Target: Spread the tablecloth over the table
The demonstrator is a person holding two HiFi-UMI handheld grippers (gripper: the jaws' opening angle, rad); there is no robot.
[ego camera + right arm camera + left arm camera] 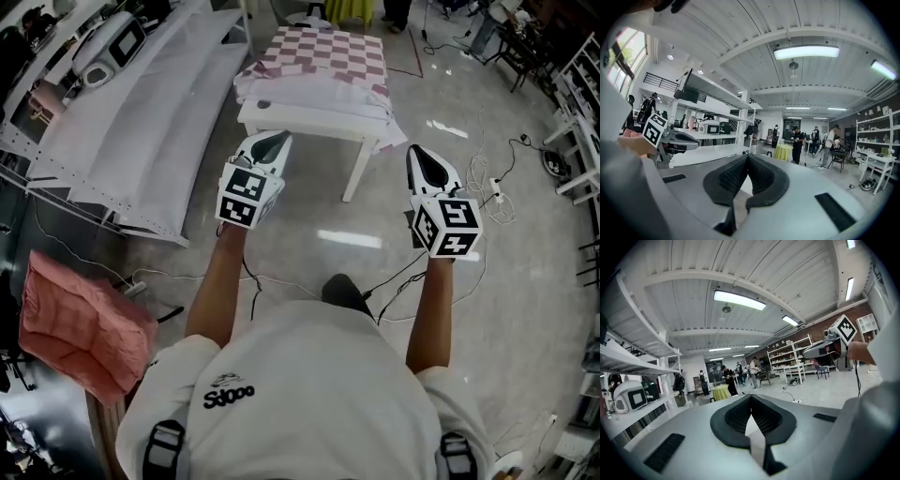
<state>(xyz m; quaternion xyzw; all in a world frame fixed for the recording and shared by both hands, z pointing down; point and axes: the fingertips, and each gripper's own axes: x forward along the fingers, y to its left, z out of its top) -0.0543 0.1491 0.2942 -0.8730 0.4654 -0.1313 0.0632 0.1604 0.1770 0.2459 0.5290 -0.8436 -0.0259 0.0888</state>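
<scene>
My left gripper point(751, 398) has its fingers pressed together with nothing between them. The right gripper point(747, 158) is the same, its pads meeting with nothing between them. In the head view I hold both out in front of me, side by side and well apart, above the floor and short of the table. The tablecloth point(330, 54), pink-and-white checked, lies on the small white table point(361, 164) ahead. Its near part is bunched in pale folds along the near edge, and one corner droops at the right. Long white shelving point(141, 103) runs along my left, and a pink quilted pad point(80, 323) lies beside it.
</scene>
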